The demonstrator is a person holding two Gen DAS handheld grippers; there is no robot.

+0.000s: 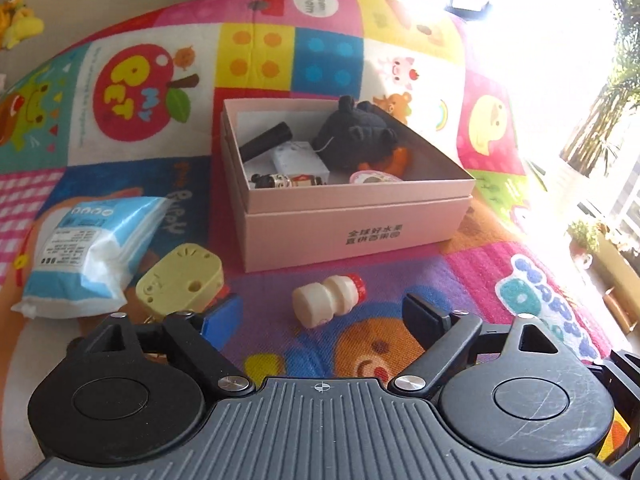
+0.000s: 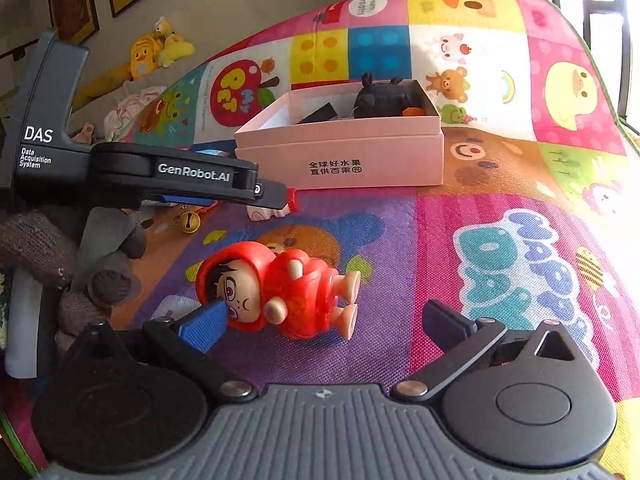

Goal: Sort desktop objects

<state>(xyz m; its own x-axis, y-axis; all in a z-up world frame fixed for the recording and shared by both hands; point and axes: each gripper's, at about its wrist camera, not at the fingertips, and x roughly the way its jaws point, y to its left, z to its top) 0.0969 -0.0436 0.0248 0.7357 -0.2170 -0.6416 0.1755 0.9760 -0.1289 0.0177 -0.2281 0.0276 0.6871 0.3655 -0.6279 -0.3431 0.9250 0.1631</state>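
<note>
A pink box (image 1: 352, 236) stands on the colourful play mat and holds a black plush toy (image 1: 356, 132), a black tube (image 1: 266, 140), a small bottle and other small items. My left gripper (image 1: 320, 316) is open, with a small white bottle with a red cap (image 1: 326, 298) lying between its fingers on the mat. My right gripper (image 2: 324, 324) is open around a red hooded figurine (image 2: 280, 288) lying on its side. The left gripper's body (image 2: 160, 176) shows in the right wrist view, in front of the box (image 2: 360, 160).
A blue and white tissue pack (image 1: 84, 252) and a pale yellow plastic toy (image 1: 180, 276) lie left of my left gripper. A small gold bell (image 2: 189, 221) lies near the left gripper. Yellow plush toys (image 2: 156, 54) lie beyond the mat's far left edge.
</note>
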